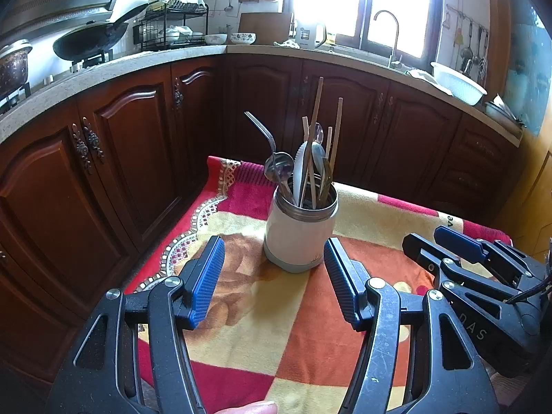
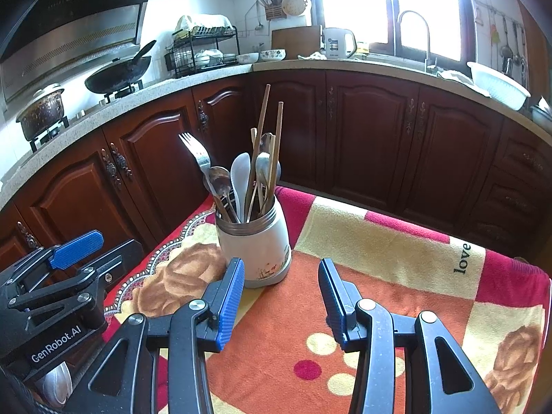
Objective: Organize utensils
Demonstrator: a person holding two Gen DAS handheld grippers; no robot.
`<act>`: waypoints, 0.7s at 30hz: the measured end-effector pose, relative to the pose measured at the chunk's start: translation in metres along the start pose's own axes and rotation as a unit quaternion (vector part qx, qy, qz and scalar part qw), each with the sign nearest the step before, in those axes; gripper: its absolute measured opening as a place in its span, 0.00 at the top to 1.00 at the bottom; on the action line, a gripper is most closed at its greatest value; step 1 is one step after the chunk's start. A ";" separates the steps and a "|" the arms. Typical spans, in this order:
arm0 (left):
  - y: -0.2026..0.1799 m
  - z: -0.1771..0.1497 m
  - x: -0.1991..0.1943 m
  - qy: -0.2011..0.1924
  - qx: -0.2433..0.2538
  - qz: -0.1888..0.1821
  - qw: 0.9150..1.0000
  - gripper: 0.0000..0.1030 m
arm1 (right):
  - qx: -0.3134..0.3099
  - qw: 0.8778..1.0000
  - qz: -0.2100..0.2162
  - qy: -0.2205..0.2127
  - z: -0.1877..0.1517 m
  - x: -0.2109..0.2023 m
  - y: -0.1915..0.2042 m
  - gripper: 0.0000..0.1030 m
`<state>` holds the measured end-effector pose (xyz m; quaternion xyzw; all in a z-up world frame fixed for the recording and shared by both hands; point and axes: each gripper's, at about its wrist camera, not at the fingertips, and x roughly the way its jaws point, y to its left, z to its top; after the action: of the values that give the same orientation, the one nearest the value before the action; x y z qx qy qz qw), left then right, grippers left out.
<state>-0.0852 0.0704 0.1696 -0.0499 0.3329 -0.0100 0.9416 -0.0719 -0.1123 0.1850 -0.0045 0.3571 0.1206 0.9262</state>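
Note:
A white utensil jar [image 1: 298,238] [image 2: 257,245] with a metal rim stands on a patterned blanket. It holds a fork [image 1: 264,134] [image 2: 195,153], metal spoons [image 2: 219,179], a white plastic spoon [image 2: 240,176] and wooden chopsticks [image 1: 315,117] [image 2: 264,127], all upright. My left gripper [image 1: 274,265] is open just in front of the jar, nothing between its blue pads. My right gripper [image 2: 281,286] is open too, to the right of the jar and a little nearer. Each gripper shows at the edge of the other's view.
The blanket [image 2: 379,276] in red, orange and cream covers a small table. Dark wooden cabinets [image 1: 131,158] run behind it under a stone counter with a wok [image 1: 89,41], dish rack [image 2: 203,51], kettle [image 2: 336,43] and sink tap [image 2: 417,34]. A fingertip [image 1: 252,407] shows at the bottom edge.

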 end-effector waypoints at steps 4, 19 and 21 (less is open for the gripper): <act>0.000 0.000 0.001 0.001 0.000 0.000 1.000 0.42 | 0.001 1.000 0.001 0.001 0.000 0.000 0.000 0.58; 0.003 0.000 0.006 0.006 -0.001 0.000 1.000 0.42 | -0.004 1.000 0.001 0.007 -0.001 0.006 0.001 0.58; 0.004 -0.001 0.008 0.007 -0.001 0.000 1.000 0.42 | -0.004 1.000 0.001 0.008 -0.001 0.007 0.000 0.58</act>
<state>-0.0796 0.0736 0.1639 -0.0510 0.3400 -0.0098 0.9390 -0.0681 -0.1105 0.1795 -0.0088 0.3642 0.1228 0.9231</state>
